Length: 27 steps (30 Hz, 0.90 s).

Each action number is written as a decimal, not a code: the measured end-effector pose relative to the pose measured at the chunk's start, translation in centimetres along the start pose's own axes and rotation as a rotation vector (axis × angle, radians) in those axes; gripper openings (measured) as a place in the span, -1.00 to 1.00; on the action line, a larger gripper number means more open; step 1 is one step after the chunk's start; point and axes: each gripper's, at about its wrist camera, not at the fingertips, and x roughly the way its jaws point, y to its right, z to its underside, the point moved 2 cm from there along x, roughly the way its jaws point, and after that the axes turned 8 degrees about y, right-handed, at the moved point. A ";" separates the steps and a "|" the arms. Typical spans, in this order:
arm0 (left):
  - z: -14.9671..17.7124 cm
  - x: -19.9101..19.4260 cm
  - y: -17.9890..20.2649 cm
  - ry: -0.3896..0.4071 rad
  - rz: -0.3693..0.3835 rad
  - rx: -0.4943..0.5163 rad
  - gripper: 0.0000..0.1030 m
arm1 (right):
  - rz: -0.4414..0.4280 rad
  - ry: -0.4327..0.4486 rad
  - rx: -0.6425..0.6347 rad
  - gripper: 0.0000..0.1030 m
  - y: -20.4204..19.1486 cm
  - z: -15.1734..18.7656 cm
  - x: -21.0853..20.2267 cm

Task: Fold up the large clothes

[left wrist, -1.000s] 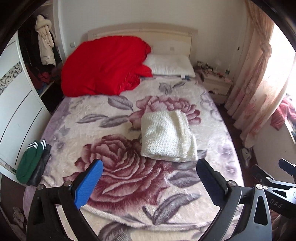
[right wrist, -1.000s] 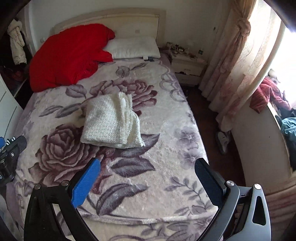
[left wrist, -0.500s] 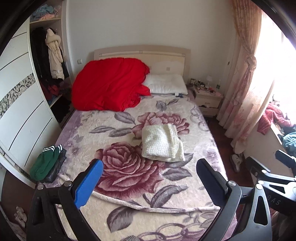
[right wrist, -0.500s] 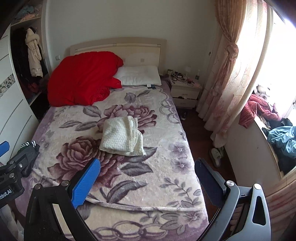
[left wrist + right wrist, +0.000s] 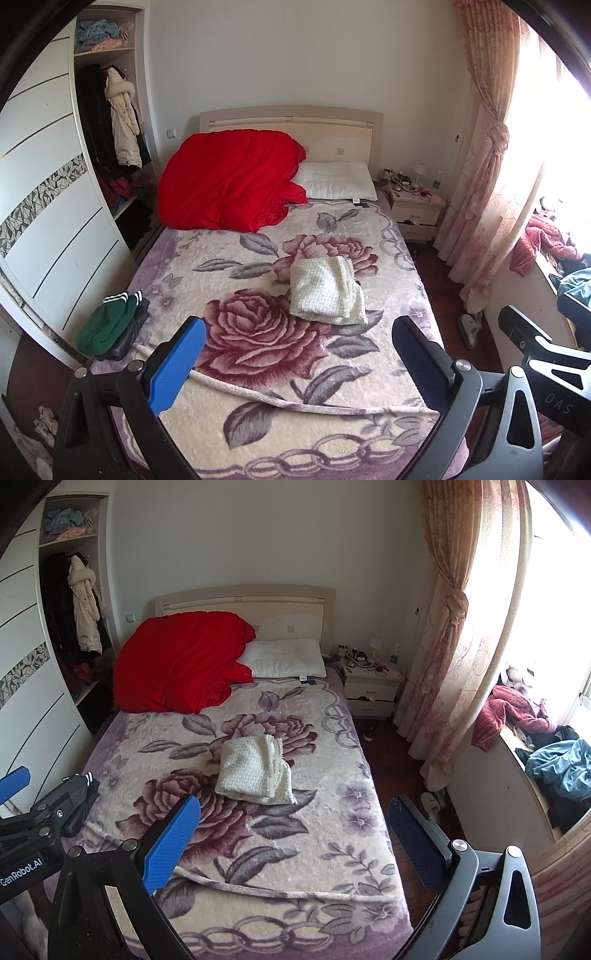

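Observation:
A cream knitted garment [image 5: 325, 291] lies folded into a thick rectangle in the middle of the bed [image 5: 258, 424]; it also shows in the right wrist view [image 5: 255, 771]. My left gripper [image 5: 299, 362] is open and empty, held back above the foot of the bed. My right gripper [image 5: 295, 838] is open and empty too, well short of the garment. The left gripper's body shows at the left edge of the right wrist view [image 5: 33, 834].
A red quilt [image 5: 229, 181] and a white pillow [image 5: 336, 181] lie at the headboard. A green and black bundle [image 5: 110, 325] sits at the bed's left edge. A wardrobe [image 5: 48, 206] stands left. A nightstand [image 5: 415, 210], curtain [image 5: 491, 177] and clothes pile [image 5: 554, 760] are right.
Both grippers have pulled back and up from the bed, so the folded garment looks smaller and farther. More of the wall, wardrobe and floor shows. The garment has not moved.

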 end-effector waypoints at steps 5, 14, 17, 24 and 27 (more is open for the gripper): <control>-0.3 -1.3 -0.1 0.027 -0.020 -0.002 1.00 | -0.010 0.015 0.005 1.00 0.1 -0.6 -2.1; -0.4 -2.7 -0.3 0.057 -0.037 0.000 1.00 | -0.023 0.045 0.007 1.00 0.5 -1.5 -3.8; -0.4 -2.9 -0.3 0.061 -0.036 0.001 1.00 | -0.029 0.051 0.005 1.00 0.5 -1.6 -4.2; -0.6 -3.2 -0.3 0.068 -0.042 0.001 1.00 | -0.035 0.059 -0.002 1.00 0.5 -1.9 -4.3; -0.6 -3.4 -0.4 0.069 -0.043 0.001 1.00 | -0.035 0.060 -0.005 1.00 0.4 -1.9 -4.4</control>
